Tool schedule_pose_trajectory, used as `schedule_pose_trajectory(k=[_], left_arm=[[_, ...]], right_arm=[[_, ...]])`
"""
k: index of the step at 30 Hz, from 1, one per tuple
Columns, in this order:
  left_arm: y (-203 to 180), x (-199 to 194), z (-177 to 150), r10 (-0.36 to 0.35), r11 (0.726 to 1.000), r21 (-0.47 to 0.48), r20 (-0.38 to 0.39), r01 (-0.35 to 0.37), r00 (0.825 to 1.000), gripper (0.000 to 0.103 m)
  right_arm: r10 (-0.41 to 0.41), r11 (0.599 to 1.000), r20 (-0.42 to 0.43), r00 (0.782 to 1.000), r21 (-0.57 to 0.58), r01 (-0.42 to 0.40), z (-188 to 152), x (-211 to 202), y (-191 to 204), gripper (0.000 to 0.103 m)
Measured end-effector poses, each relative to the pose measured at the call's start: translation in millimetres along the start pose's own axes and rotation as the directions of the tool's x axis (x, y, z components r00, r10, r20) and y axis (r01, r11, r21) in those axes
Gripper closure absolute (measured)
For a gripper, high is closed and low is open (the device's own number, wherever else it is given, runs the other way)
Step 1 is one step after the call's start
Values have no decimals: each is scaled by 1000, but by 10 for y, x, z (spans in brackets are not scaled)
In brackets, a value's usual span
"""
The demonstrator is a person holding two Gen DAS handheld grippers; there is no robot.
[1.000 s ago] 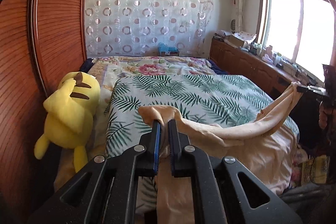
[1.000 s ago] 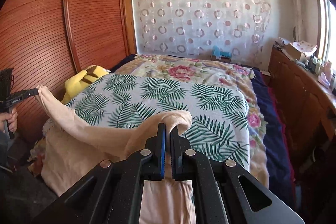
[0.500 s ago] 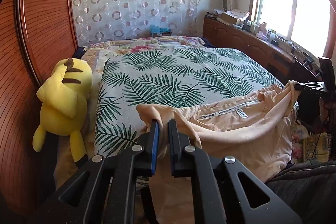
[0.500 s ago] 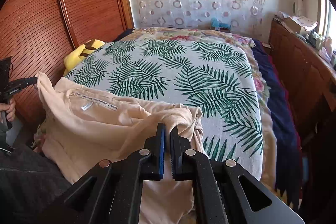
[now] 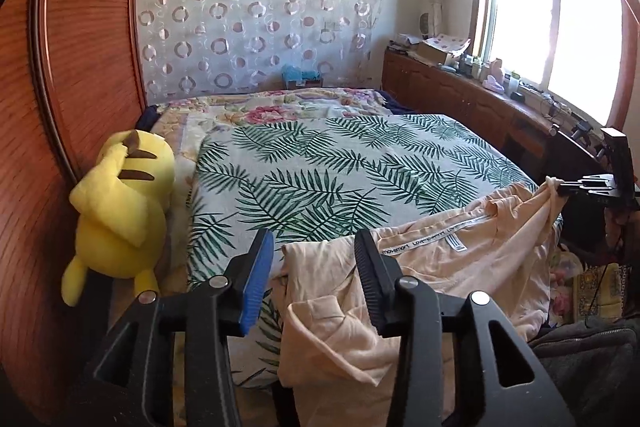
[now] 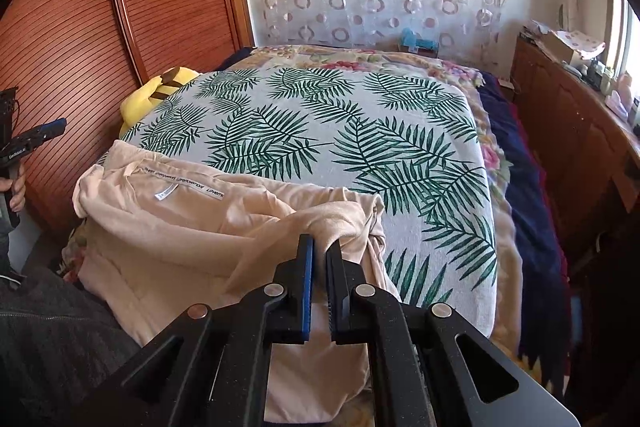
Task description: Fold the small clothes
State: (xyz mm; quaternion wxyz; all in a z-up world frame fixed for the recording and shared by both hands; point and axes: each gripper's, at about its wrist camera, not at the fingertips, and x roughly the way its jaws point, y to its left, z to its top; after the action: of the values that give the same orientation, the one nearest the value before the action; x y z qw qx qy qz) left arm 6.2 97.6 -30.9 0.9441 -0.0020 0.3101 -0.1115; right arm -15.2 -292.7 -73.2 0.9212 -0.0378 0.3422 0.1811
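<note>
So the soft peach cotton garment (image 6: 192, 227) lies spread, unfolded, at the near edge of the palm-leaf bedspread (image 6: 320, 131), left tongs (image 5: 316, 263) gaping wide, right tongs (image 6: 318, 263) pinching its corner.

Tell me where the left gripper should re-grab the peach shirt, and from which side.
Best bet: the bunched corner of the peach shirt lying between the open fingers of the left gripper. It stands up in a fold at the near edge of the palm-leaf cover, so come straight in from the bed's near side and close on it. The right gripper is shut on the opposite corner.
</note>
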Motion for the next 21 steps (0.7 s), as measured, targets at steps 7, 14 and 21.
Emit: schedule_pose_trajectory(k=[7, 14, 21], left_arm=[[143, 526, -85, -44, 997, -61, -71, 40, 996, 29], [318, 874, -160, 30, 995, -85, -139, -42, 990, 28], [439, 1012, -156, 50, 993, -95, -163, -67, 985, 29]], right_arm=[[-22, 1000, -2, 1000, 5, 22, 10, -1, -75, 67], [-48, 998, 14, 999, 28, 48, 129, 212, -235, 57], [-24, 997, -67, 997, 71, 29, 215, 826, -359, 57]])
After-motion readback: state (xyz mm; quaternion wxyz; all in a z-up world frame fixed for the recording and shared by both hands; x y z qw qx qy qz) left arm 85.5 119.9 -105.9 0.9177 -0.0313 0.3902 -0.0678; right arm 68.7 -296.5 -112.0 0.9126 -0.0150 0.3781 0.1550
